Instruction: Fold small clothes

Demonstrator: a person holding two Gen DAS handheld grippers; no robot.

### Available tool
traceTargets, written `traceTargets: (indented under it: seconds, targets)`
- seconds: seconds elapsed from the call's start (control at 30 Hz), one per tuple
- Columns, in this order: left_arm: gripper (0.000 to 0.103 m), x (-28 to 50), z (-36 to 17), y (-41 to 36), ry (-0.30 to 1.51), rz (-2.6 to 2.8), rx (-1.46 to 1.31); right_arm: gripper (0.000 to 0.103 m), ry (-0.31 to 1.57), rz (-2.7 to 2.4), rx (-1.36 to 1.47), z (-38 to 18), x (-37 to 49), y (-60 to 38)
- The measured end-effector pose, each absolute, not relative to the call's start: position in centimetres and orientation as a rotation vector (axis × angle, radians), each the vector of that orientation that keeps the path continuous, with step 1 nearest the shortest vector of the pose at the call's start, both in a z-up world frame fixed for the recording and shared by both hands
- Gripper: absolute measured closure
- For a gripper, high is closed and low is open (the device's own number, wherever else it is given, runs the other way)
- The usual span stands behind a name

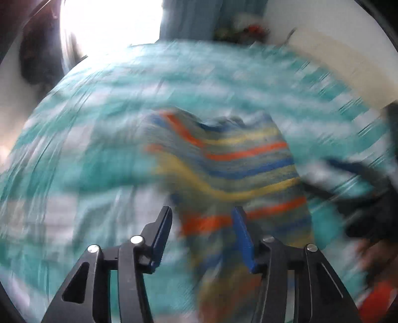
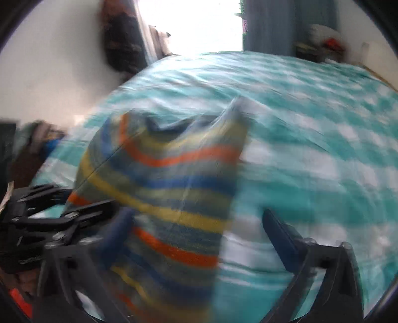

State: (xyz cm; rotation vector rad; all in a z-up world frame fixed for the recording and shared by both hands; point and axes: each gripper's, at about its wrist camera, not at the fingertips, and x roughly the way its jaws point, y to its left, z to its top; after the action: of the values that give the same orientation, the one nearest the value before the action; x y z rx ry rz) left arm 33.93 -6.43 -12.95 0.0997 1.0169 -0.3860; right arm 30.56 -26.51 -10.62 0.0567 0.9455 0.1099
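A small garment with orange, blue and yellow stripes lies bunched and partly raised on the bed; both views are motion-blurred. My left gripper hovers at its near end, jaws apart. Cloth shows between them, beside the right finger, and the left finger is clear of it. My right gripper has its jaws spread wide. The garment covers its left finger, and its right finger stands over bare cover. The left gripper appears by the garment's lower left corner. The right gripper is a dark blur beside the cloth.
The bed's teal and white checked cover fills both views. A bright window and a blue-grey curtain are behind it. Dark clothes hang on the wall. More clothes are piled by the bed's left edge.
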Motion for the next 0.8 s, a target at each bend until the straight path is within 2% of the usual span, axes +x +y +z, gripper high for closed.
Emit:
traceTargets:
  seconds: [0.07, 0.13, 0.17, 0.2, 0.5, 0.8]
  targets:
    - [0.050, 31.3, -14.1, -5.0, 1.042, -0.380, 0.087, 0.001, 0.979, 0.065, 0.045, -11.4, 27.5, -28.4]
    - [0.030, 28.1, -13.9, -3.4, 1.060, -0.347, 0.070, 0.001, 0.995, 0.022, -0.005, -11.4, 24.5, -28.8]
    - [0.013, 26.9, -13.7, -3.0, 1.069, -0.324, 0.083, 0.001, 1.003, 0.004, -0.024, -11.2, 22.4, -28.8]
    - [0.005, 25.5, -13.2, -2.6, 1.078, -0.296, 0.103, 0.001, 1.002, 0.000, -0.023, -11.0, 21.1, -28.6]
    - [0.000, 14.7, -5.4, 0.6, 0.976, -0.246, -0.008, 0.000, 0.915, 0.000, 0.091, -5.3, 8.3, -23.2]
    - [0.000, 9.8, 0.7, 1.3, 0.819, -0.065, -0.008, 0.000, 0.847, 0.021, 0.032, -1.8, 3.6, -19.9]
